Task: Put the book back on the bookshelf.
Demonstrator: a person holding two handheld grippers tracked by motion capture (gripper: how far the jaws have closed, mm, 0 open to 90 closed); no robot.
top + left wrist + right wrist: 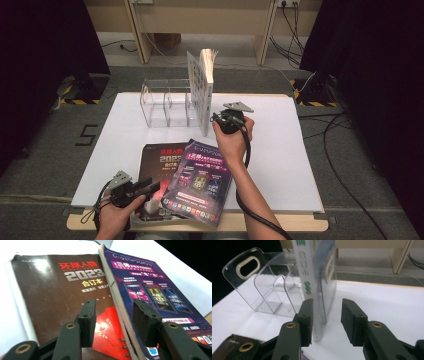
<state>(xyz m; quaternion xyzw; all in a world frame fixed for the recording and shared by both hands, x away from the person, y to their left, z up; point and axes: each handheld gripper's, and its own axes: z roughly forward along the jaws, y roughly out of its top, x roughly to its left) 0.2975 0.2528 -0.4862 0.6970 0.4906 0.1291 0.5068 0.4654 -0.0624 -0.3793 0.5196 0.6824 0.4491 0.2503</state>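
Purple magazine [200, 182] overlapping brown one [159, 167]

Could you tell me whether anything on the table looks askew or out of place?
Yes: the purple magazine lies crooked across the brown 2023 volume, its near corner overhanging the table edge. The book in the clear rack stands upright.

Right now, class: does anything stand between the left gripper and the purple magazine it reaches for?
Nothing visible does. The left gripper has its open jaws either side of the purple magazine's near edge, above the brown magazine.
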